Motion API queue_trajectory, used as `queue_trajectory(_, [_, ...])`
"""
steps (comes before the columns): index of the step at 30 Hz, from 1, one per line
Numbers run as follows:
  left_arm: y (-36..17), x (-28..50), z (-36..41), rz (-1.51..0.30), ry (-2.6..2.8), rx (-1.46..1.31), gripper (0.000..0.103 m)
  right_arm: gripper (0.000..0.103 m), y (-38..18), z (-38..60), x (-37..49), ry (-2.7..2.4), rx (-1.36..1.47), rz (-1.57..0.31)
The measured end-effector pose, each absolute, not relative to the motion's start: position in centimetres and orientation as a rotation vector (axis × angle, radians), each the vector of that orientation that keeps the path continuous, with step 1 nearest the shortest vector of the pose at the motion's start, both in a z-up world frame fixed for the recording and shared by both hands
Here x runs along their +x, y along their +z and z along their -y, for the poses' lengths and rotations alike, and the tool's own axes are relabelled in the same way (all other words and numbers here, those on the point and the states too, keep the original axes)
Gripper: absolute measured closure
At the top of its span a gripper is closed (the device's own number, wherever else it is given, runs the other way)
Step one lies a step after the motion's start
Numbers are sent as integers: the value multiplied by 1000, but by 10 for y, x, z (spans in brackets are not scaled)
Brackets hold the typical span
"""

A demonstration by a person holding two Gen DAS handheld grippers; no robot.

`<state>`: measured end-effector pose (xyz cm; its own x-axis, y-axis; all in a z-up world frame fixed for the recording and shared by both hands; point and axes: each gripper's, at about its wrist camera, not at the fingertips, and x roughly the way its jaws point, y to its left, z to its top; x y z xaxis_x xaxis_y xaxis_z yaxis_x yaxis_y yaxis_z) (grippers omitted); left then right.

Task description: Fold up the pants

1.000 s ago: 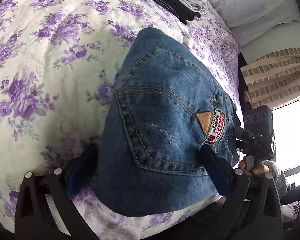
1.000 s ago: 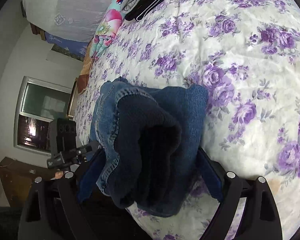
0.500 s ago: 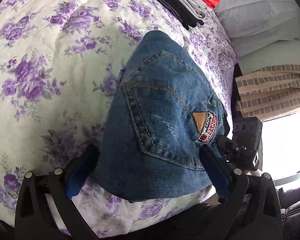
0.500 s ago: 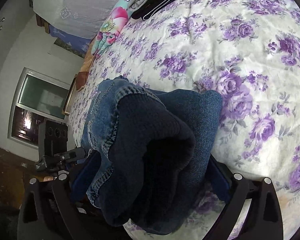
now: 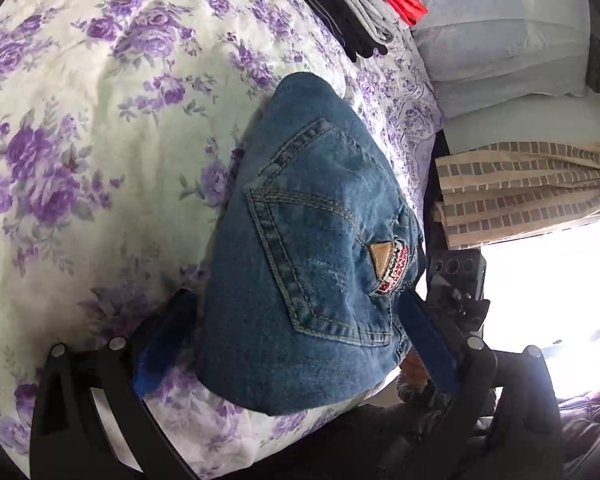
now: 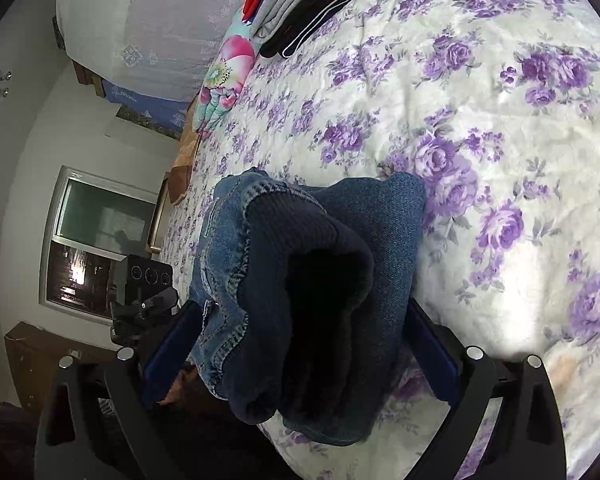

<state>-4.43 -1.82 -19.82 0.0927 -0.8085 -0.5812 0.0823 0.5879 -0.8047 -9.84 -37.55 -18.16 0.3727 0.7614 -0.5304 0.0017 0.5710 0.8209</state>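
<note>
Floral bedspread; folded jeans hide fingers' tips.

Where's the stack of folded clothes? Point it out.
The stack of folded clothes lies at the far end of the floral bedspread, top centre in both wrist views, beyond the jeans.

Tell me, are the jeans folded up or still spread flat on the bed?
Folded. The jeans form a thick bundle, with stacked layers showing at the end, on the bed.
</note>
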Motion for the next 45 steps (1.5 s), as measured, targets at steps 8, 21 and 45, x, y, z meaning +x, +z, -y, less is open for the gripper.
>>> queue_trajectory(8, [-194,-36,37,-1350,-770,-571,5,3,-191,376,-80,549,928,-1096])
queue_trajectory(21, [-193,-33,49,-1345,-735,-543,5,29,-178,374,-82,518,804,-1103])
queue_trajectory(45, [-128,-22,63,-1220,-724,-404,39,42,-139,378,-80,494,750,-993])
